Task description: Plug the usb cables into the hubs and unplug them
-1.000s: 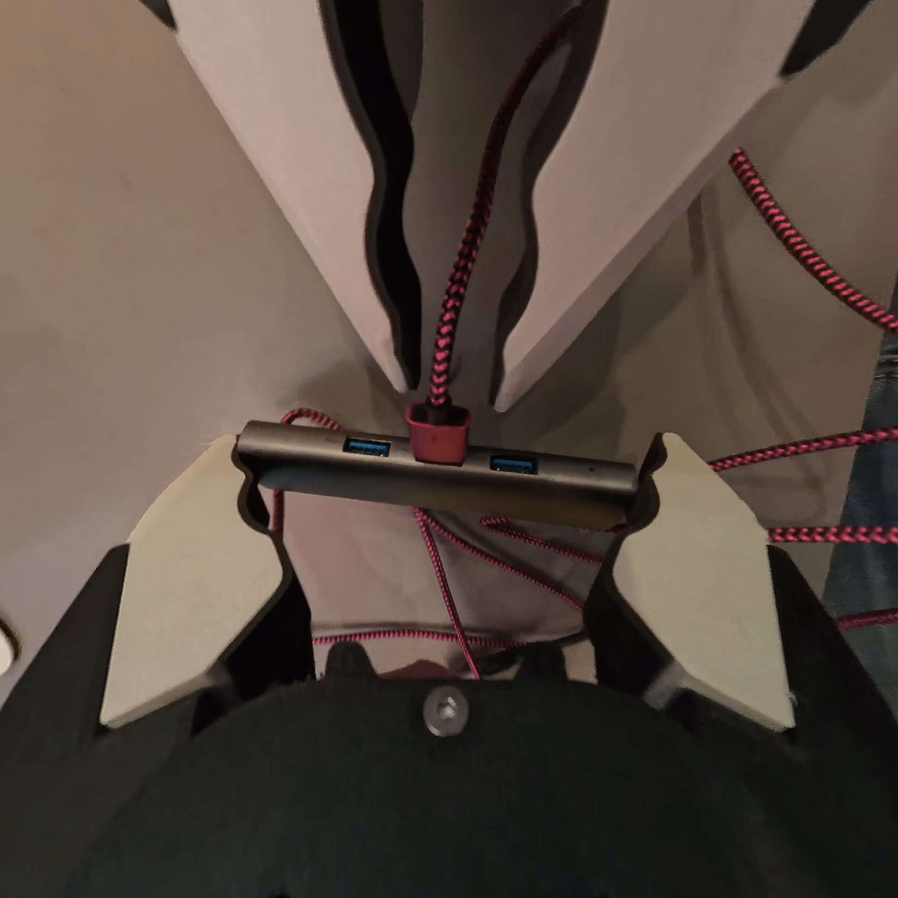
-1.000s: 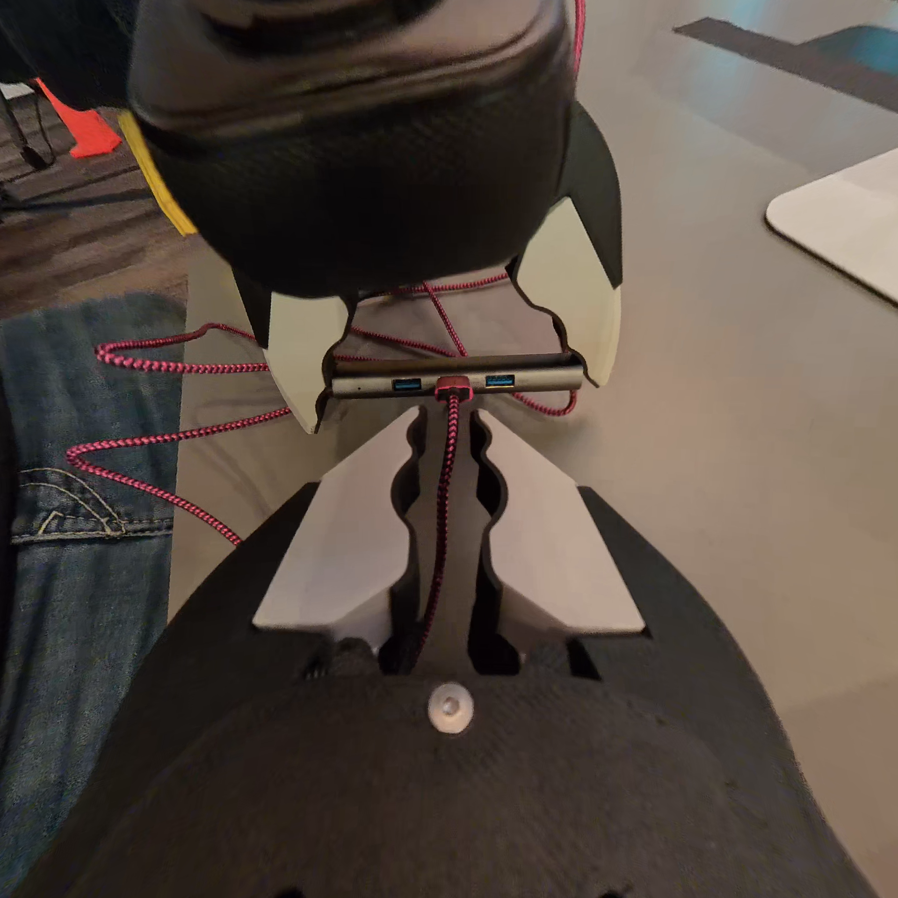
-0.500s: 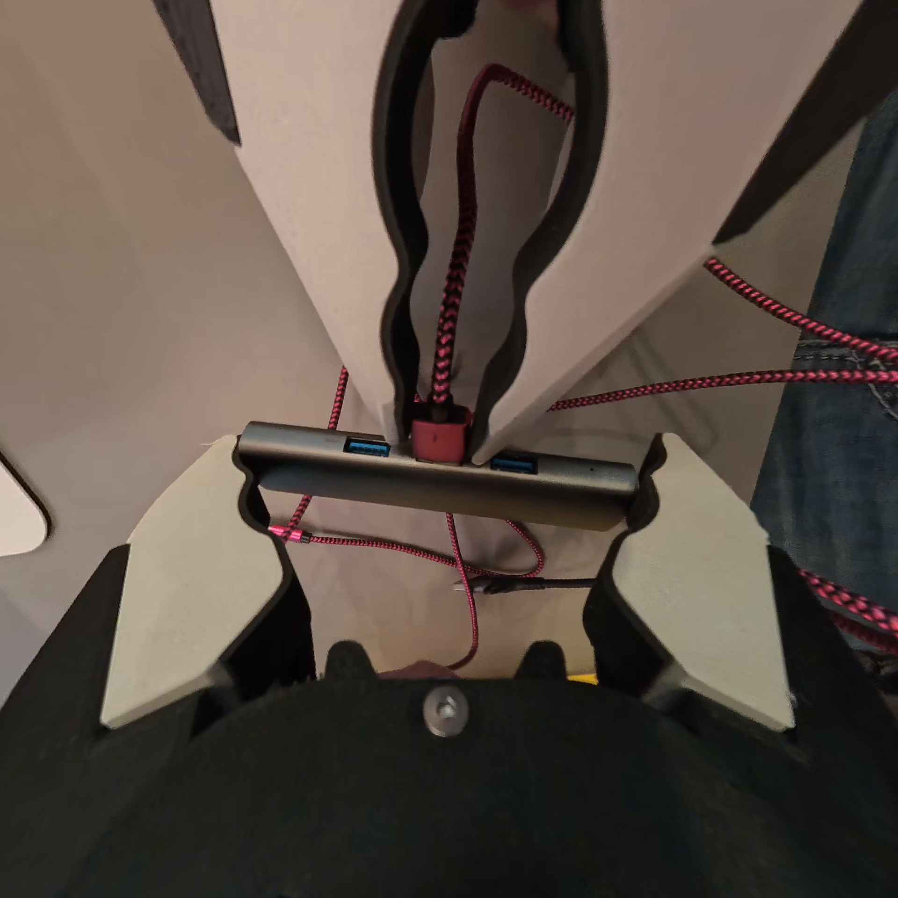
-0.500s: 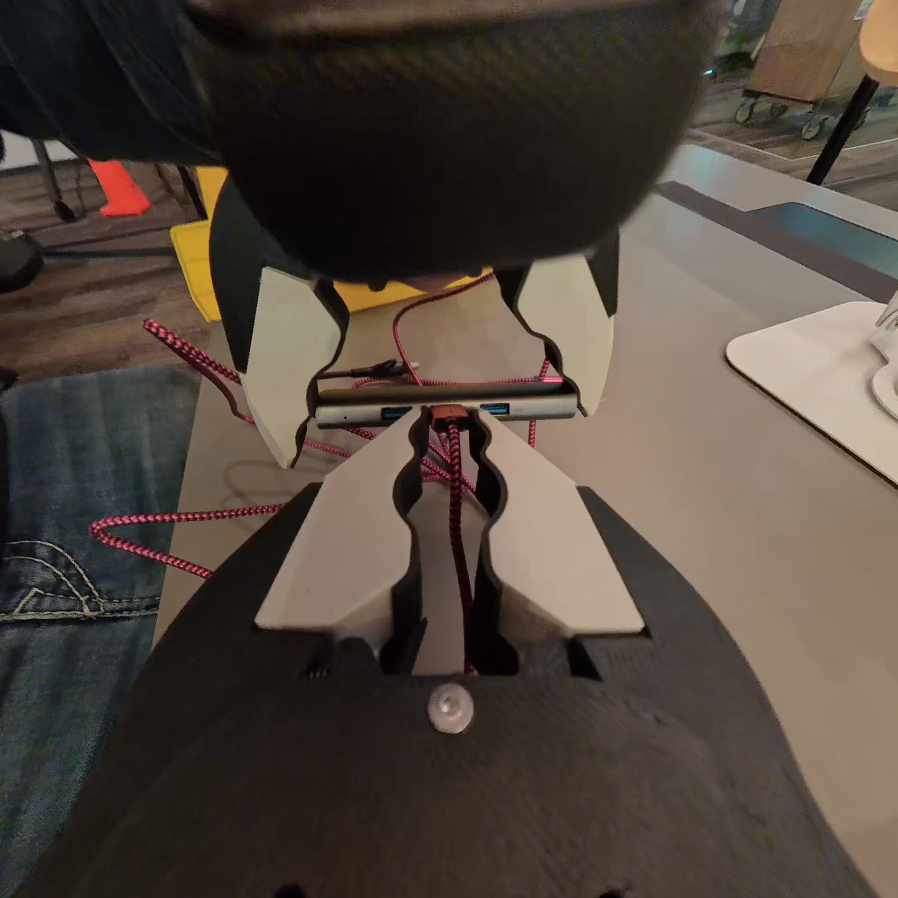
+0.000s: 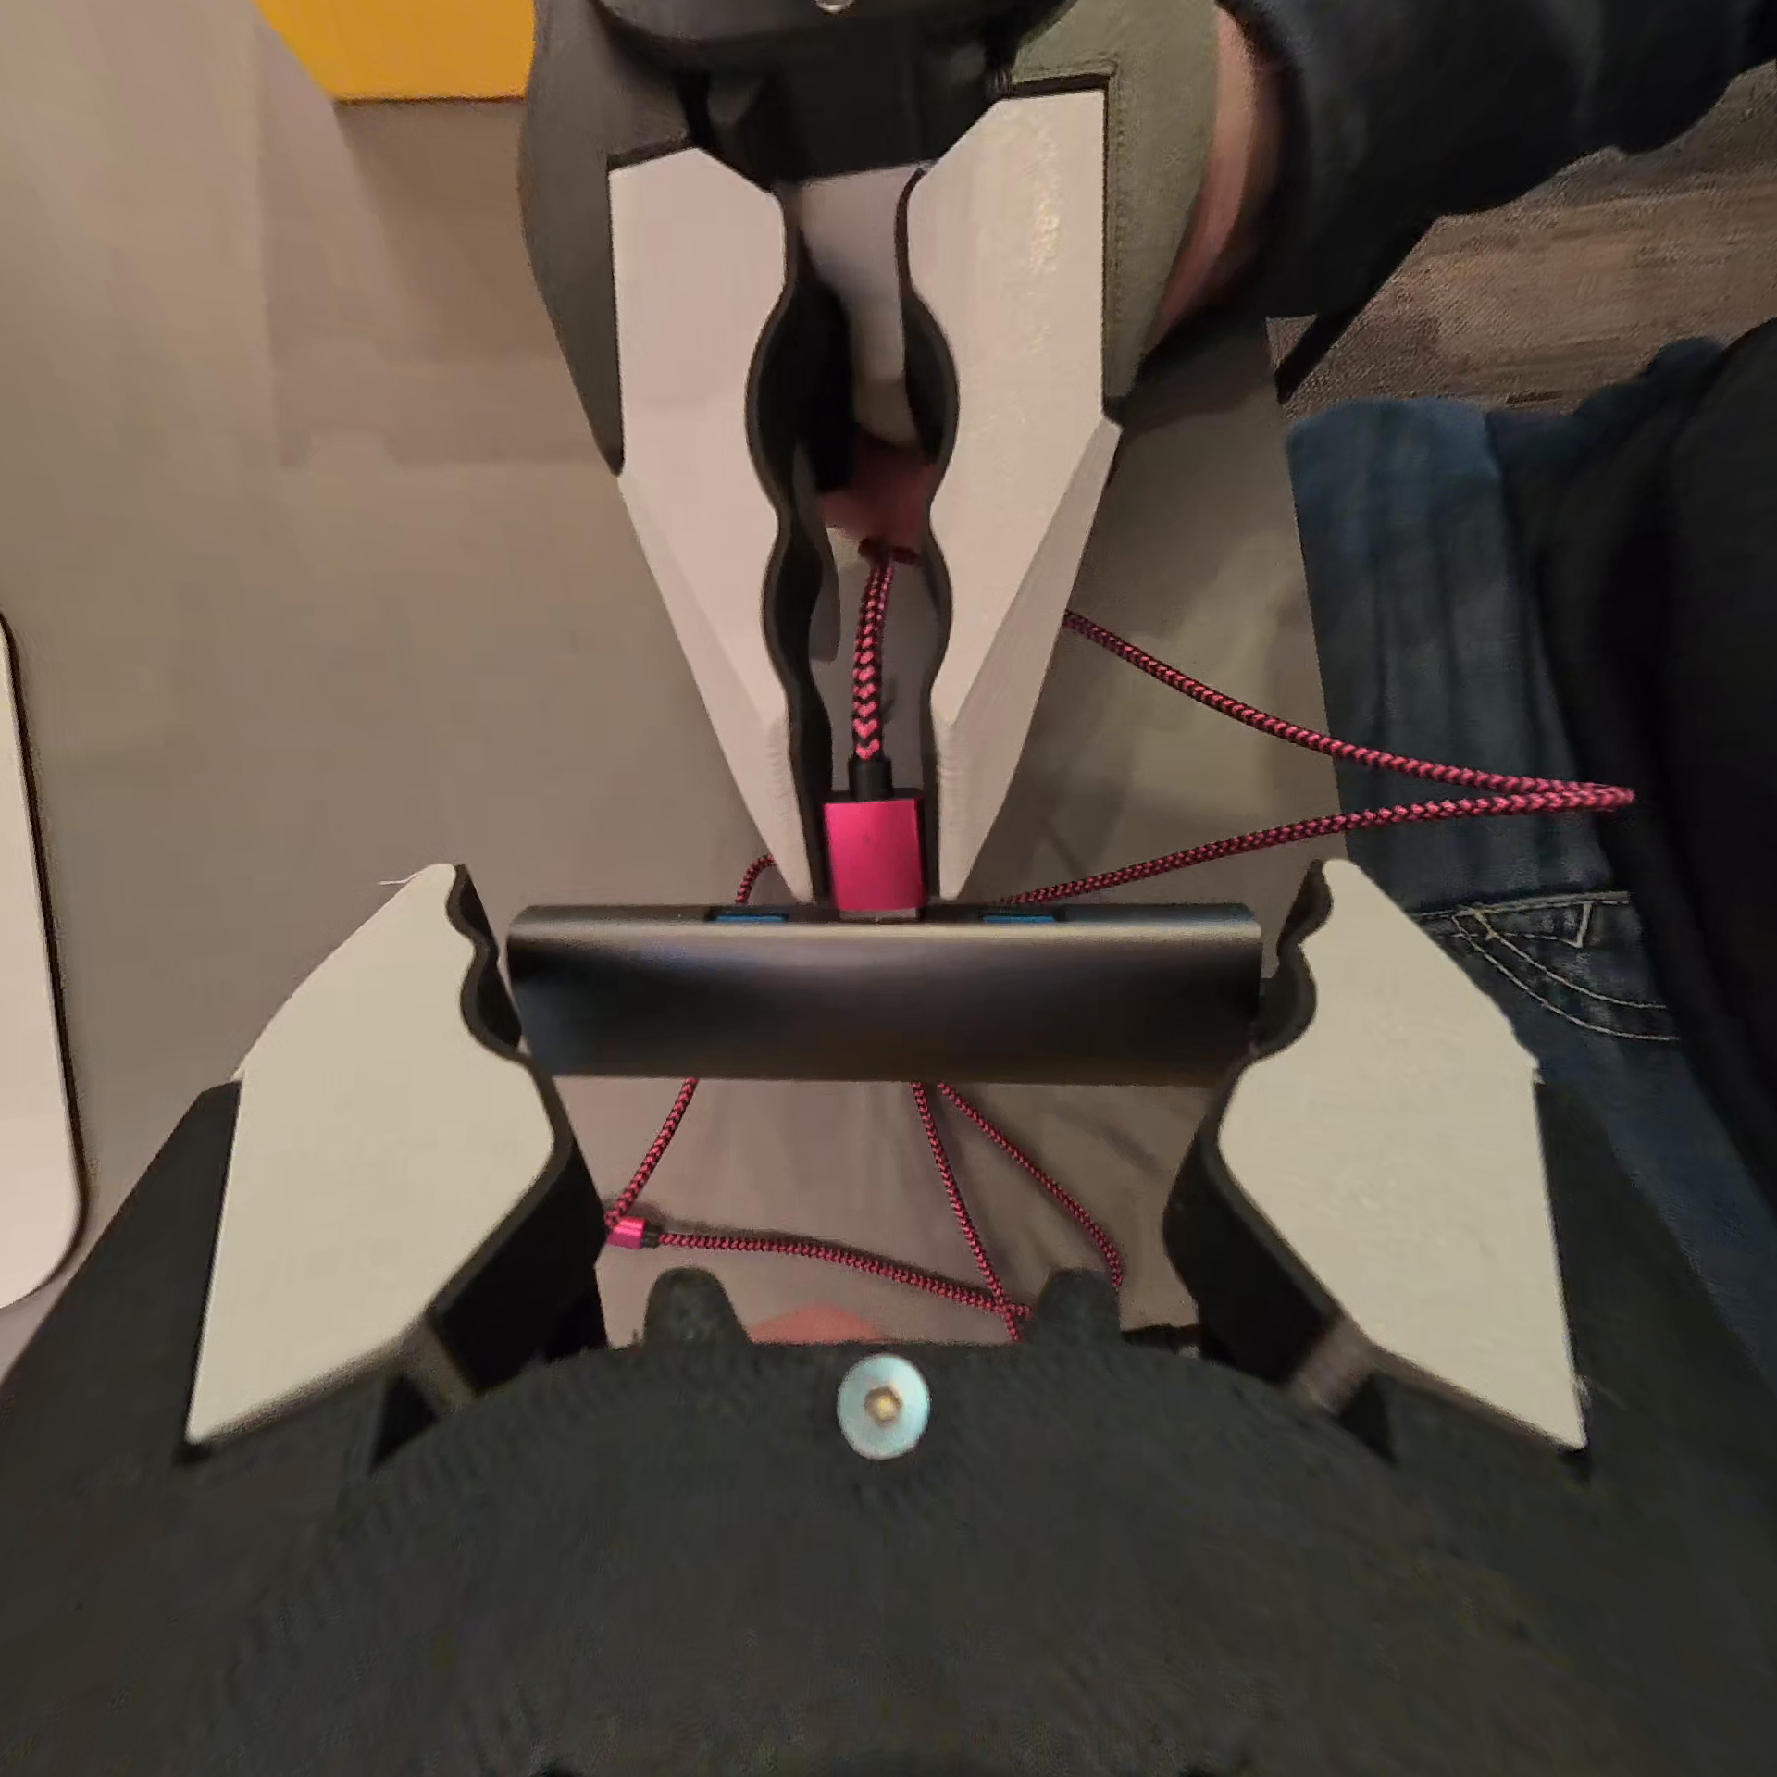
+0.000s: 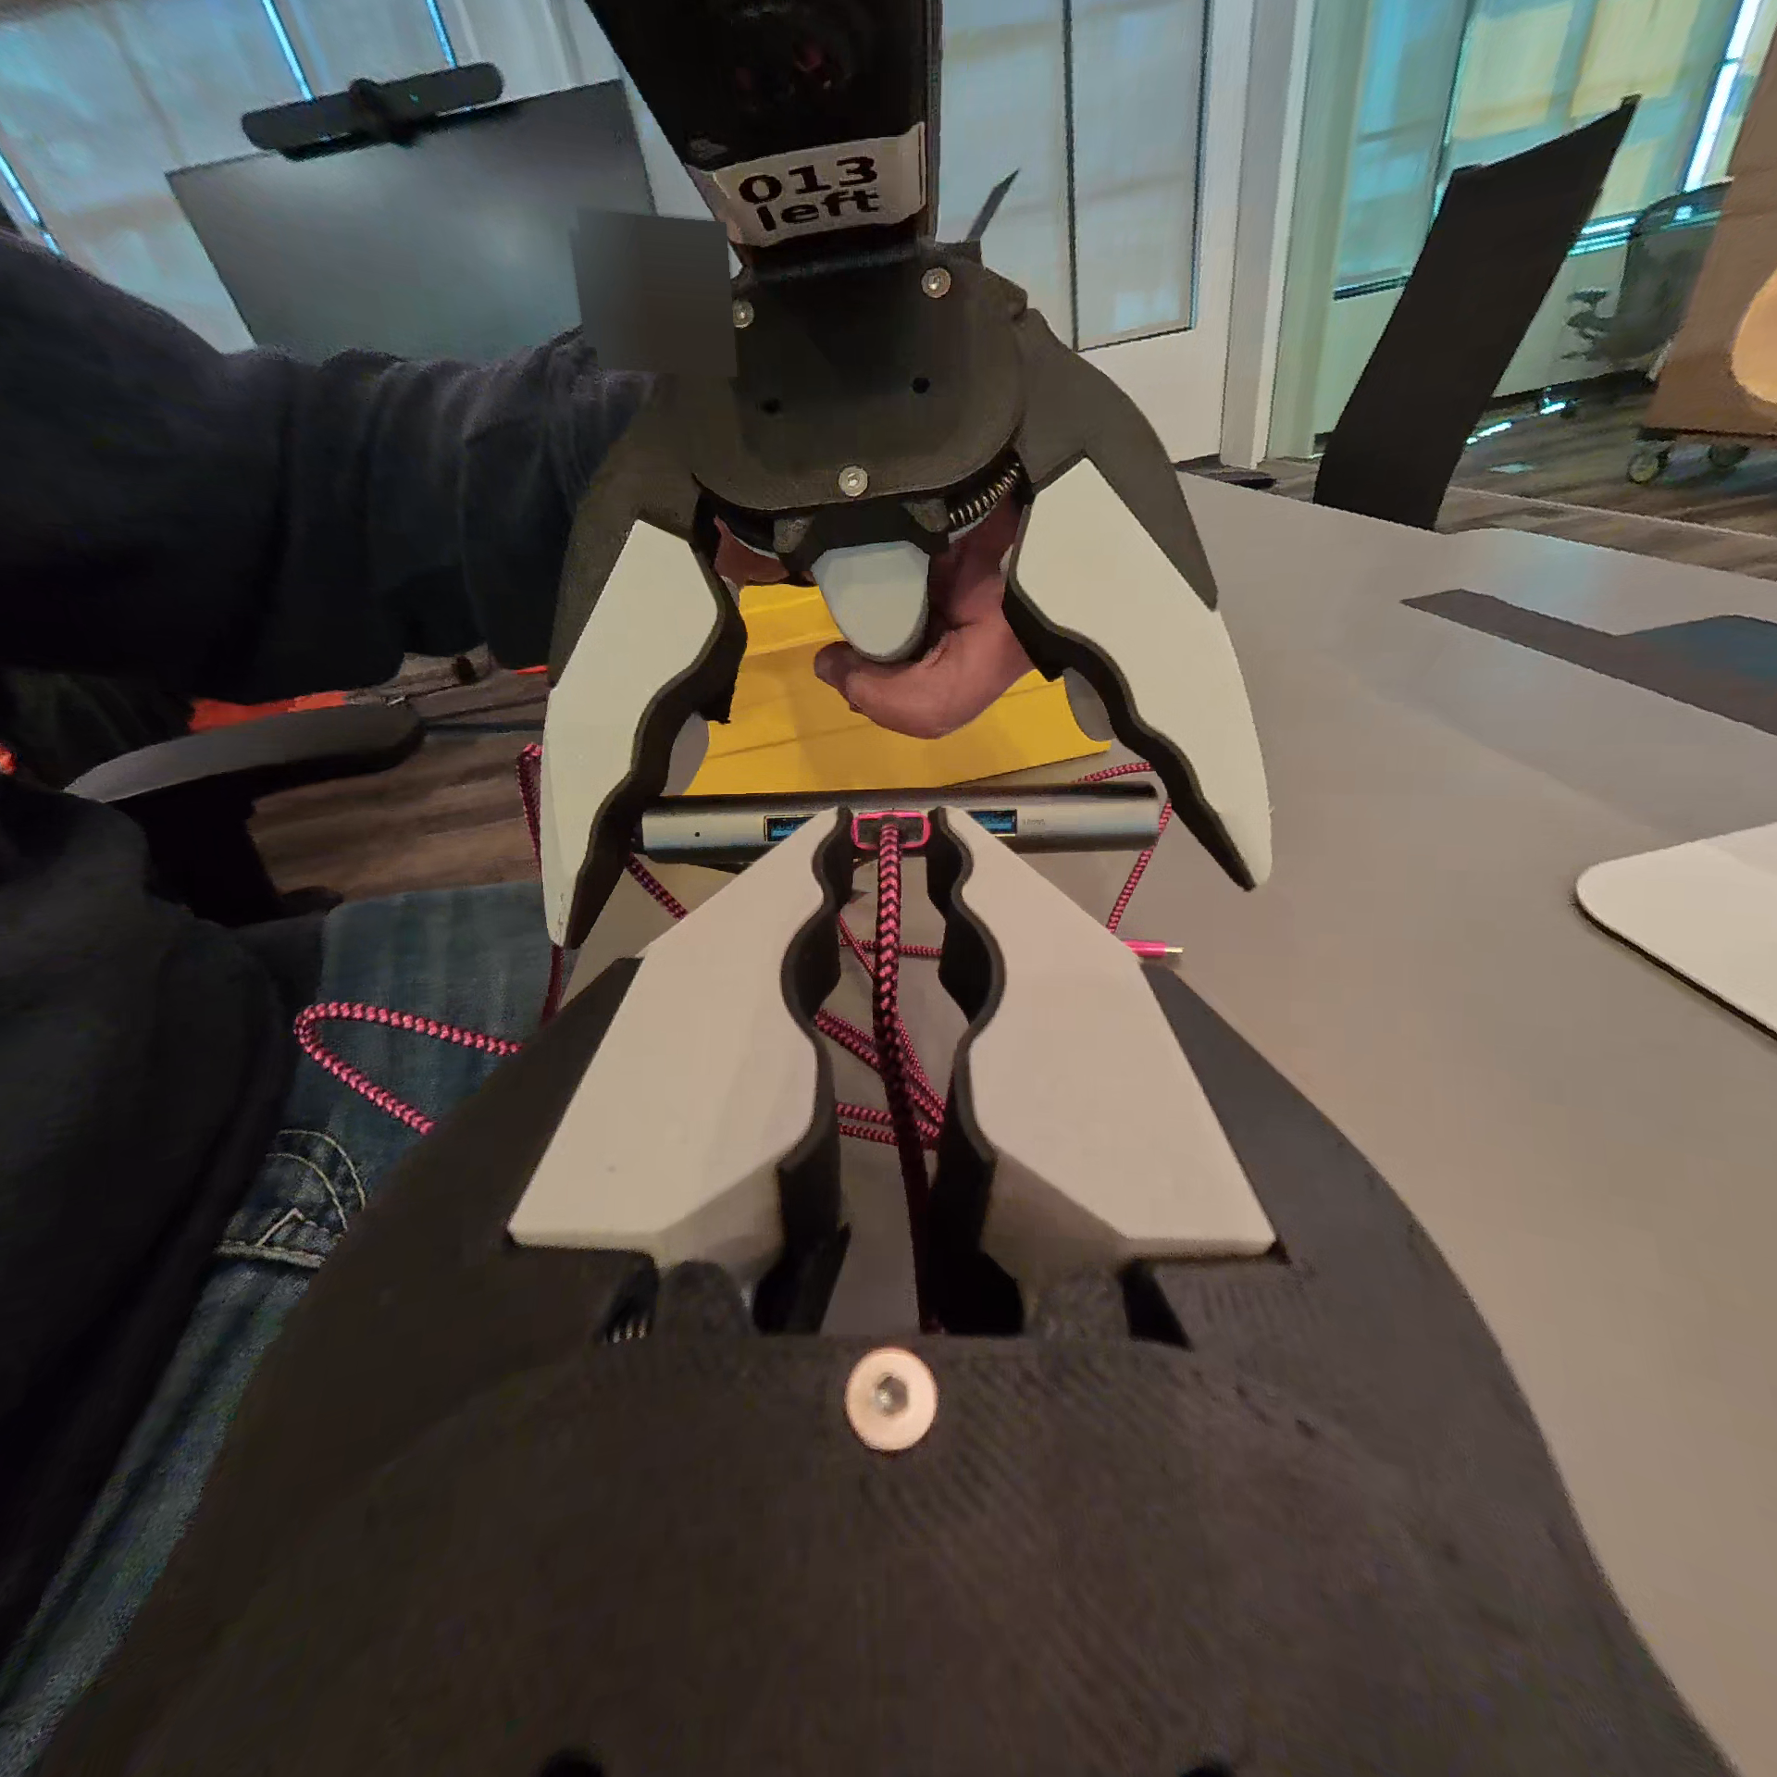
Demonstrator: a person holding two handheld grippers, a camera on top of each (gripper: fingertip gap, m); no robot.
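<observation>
1. Grey metal hub (image 5: 880,1000) was held crosswise, its two ends clamped between the fingers of the left gripper (image 5: 880,971), above the table (image 5: 288,577) and clear of its surface; this grip left the port face free towards the other tool.
2. Right gripper (image 6: 889,832) met that face head-on, its jaws clenched on the magenta plug (image 5: 873,859), which sat in the middle port between two blue ports; how deeply it was seated cannot be told.
3. Braided red-and-black cable (image 6: 889,962) ran back from the plug along the channel between the right fingers, probably so that any push or pull would stay in line with the port.
4. Slack loops of the same cable lay on the table under the hub and trailed over the near edge onto a person's jeans (image 5: 1539,962); a loose small connector (image 6: 1154,952) rested below the hub. These loops might snag on a withdrawal.
5. A white pad (image 6: 1692,913) lay towards the table's right side, well apart, and a yellow object (image 6: 817,731) showed beyond the far edge; neither obstructed the work.
</observation>
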